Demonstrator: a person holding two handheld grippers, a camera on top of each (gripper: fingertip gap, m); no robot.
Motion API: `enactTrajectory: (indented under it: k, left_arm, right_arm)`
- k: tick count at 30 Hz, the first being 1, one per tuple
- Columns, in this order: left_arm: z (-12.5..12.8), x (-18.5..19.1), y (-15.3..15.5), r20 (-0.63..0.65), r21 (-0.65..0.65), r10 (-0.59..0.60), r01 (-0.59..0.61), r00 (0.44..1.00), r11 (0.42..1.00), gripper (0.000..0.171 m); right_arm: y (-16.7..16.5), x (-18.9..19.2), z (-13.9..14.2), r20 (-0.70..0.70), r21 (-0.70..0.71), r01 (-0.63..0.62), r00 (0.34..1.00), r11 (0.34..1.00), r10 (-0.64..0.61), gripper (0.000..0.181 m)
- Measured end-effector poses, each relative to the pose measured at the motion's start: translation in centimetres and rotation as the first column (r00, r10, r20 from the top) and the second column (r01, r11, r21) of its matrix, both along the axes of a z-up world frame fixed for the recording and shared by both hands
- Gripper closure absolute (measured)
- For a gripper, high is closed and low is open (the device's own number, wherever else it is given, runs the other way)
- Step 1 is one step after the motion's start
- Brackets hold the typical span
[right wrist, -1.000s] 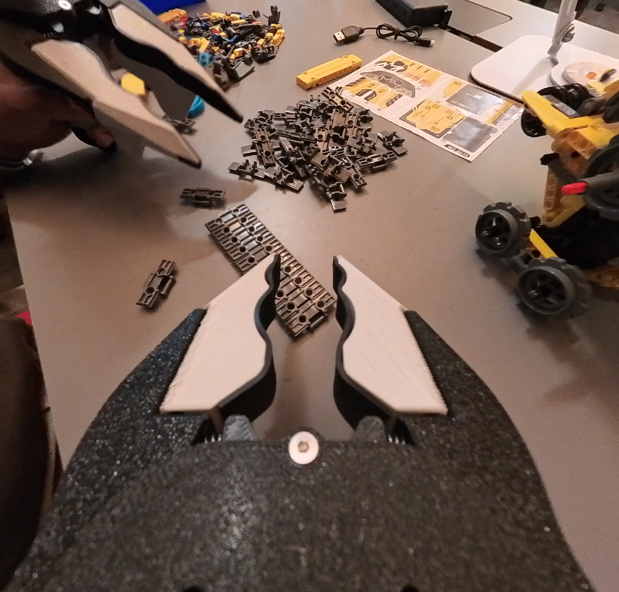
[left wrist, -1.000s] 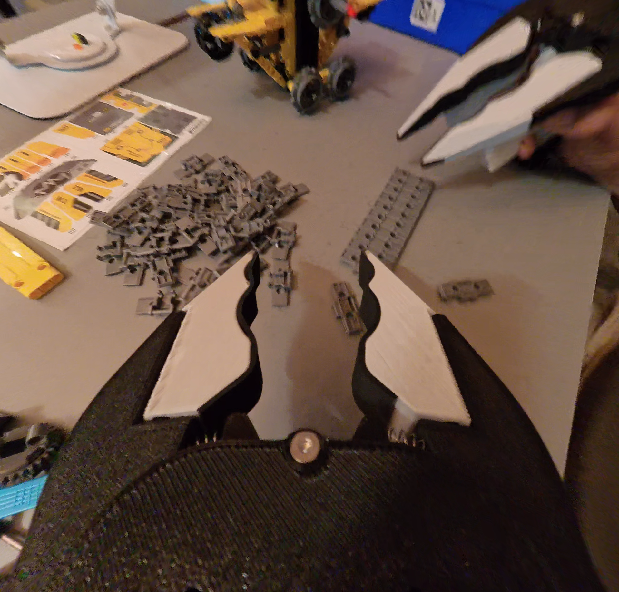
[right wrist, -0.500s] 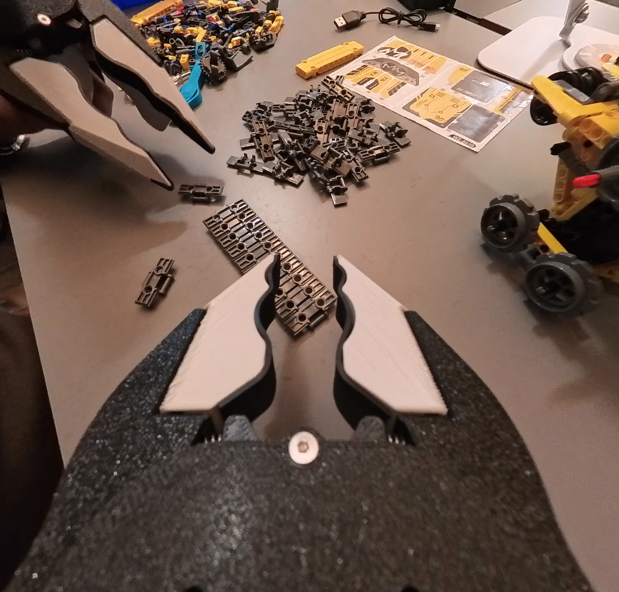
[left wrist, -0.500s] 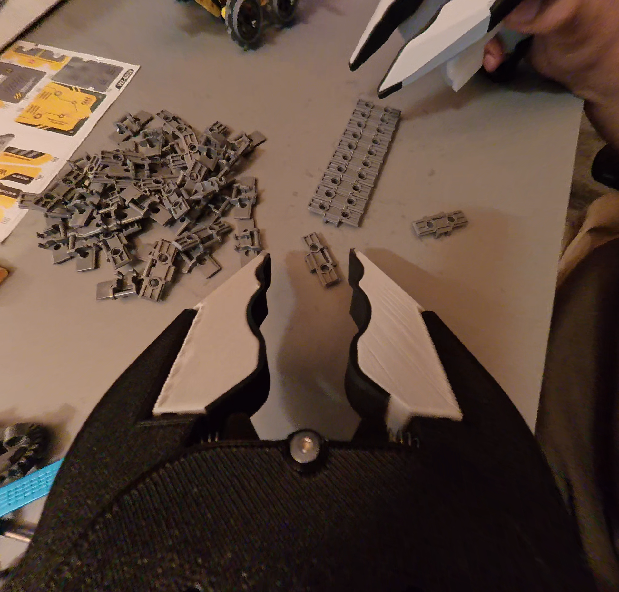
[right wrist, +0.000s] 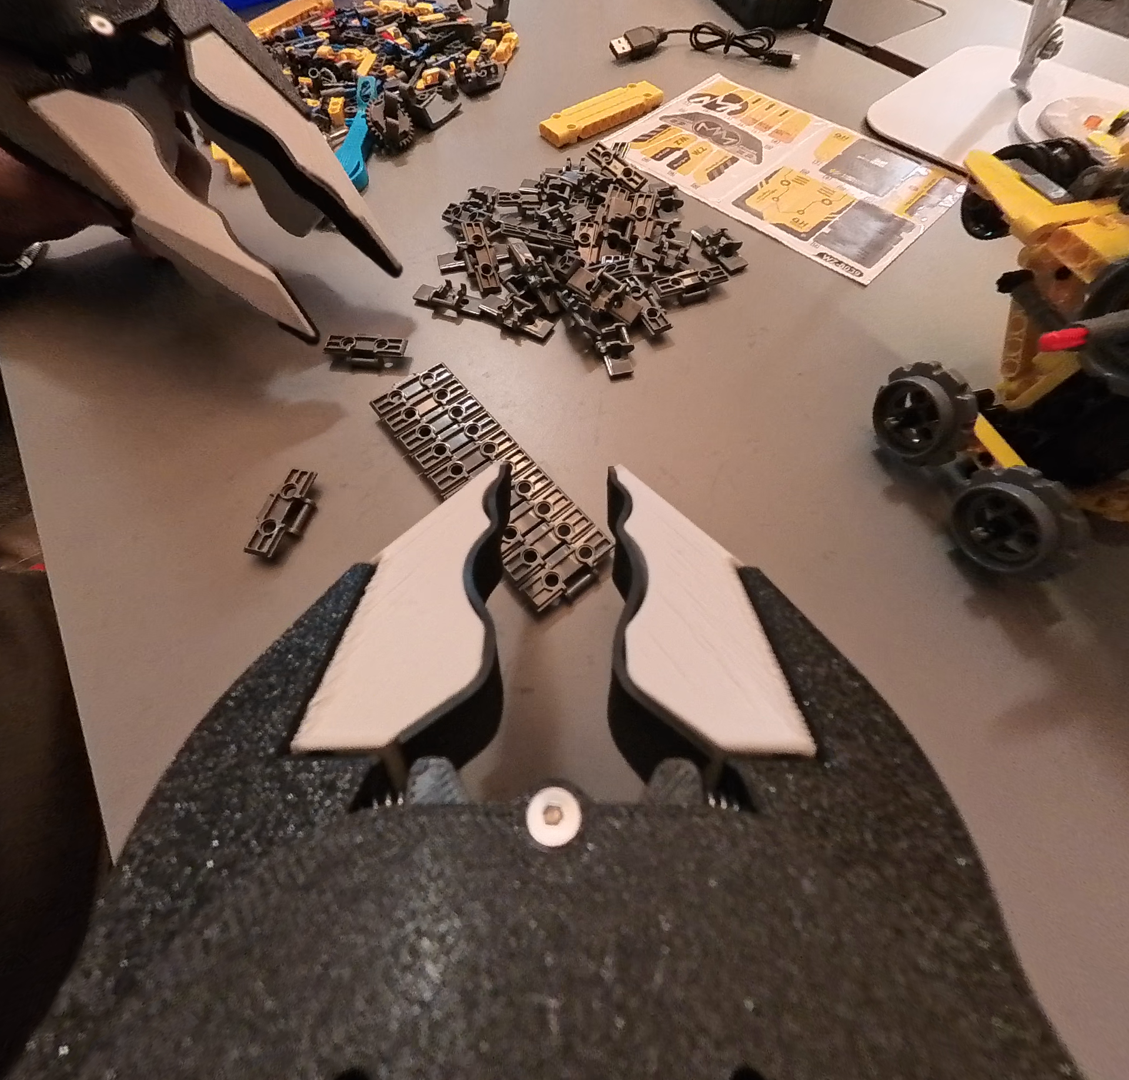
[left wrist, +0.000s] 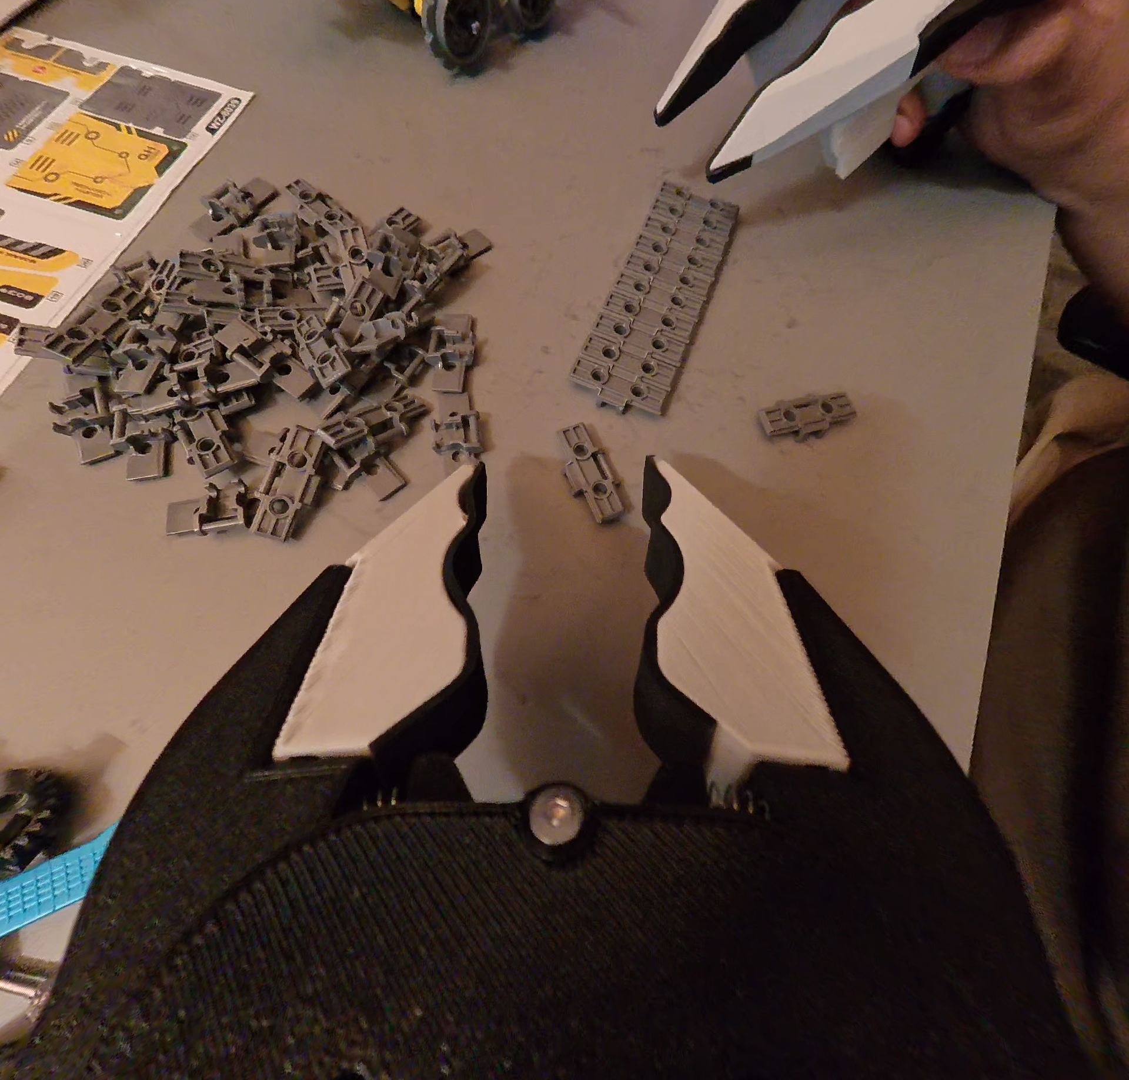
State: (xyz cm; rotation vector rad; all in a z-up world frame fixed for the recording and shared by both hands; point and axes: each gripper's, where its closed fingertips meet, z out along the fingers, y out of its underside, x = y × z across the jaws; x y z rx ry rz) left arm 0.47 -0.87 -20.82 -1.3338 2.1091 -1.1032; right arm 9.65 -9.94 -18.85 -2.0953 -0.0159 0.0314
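My left gripper [left wrist: 565,467] is open and low over the grey table. A single grey track link [left wrist: 592,473] lies flat just ahead of its fingertips, nearer the right one. In the right wrist view the left gripper [right wrist: 353,302] has its lower tip right beside that link [right wrist: 365,348]. My right gripper [right wrist: 559,470] is open and empty above the near end of an assembled grey track strip [right wrist: 440,427]. The strip also shows in the left wrist view [left wrist: 657,296], with the right gripper [left wrist: 685,146] above its far end. Another loose link [left wrist: 806,415] lies near the table edge.
A pile of loose track links [right wrist: 580,269] lies mid-table, with a sticker sheet [right wrist: 782,177] and a yellow beam [right wrist: 602,113] beyond it. A yellow wheeled model [right wrist: 1038,379] stands right. Mixed small parts [right wrist: 391,55], a USB cable [right wrist: 690,43] and a white lamp base [right wrist: 977,104] lie farther back. Some 15 centimetres of space lies between my two pairs of fingers. The left tips stand about 7 centimetres off the loose link [left wrist: 806,415]. My right wrist view [right wrist: 278,506] looks at it from another angle.
My left gripper has come down and forward towards the single link and its jaws have narrowed a little. My right gripper has stayed nearly still over the strip.
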Motion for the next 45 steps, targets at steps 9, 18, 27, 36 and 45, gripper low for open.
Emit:
enactTrajectory:
  k: [9, 18, 27, 36, 45]
  left_arm:
    - [-0.09, 0.08, 0.14, -0.006, -0.001, 0.010, -0.010, 1.000, 1.000, 0.119]
    - [-0.30, 0.15, 0.25, -0.027, -0.011, 0.017, -0.017, 1.000, 1.000, 0.117]
    - [-0.15, 0.15, 0.30, -0.025, -0.028, 0.018, -0.019, 1.000, 0.999, 0.117]
    - [-0.21, 0.16, 0.28, -0.027, -0.024, 0.018, -0.019, 0.999, 1.000, 0.116]
    - [0.34, 0.06, 0.33, -0.008, -0.060, 0.021, -0.022, 1.000, 0.998, 0.112]
  right_arm:
    - [0.00, -0.01, -0.01, 0.009, 0.000, 0.001, 1.000, 1.000, -0.001, 0.150]
    - [0.01, -0.01, -0.04, 0.016, -0.003, 0.003, 1.000, 1.000, -0.003, 0.150]
    - [0.03, -0.01, -0.07, 0.019, -0.006, 0.004, 1.000, 1.000, -0.004, 0.149]
    - [0.02, -0.03, -0.08, 0.024, -0.005, 0.005, 1.000, 1.000, -0.005, 0.149]
    - [-0.01, 0.01, -0.04, 0.025, -0.003, 0.008, 1.000, 1.000, -0.008, 0.149]
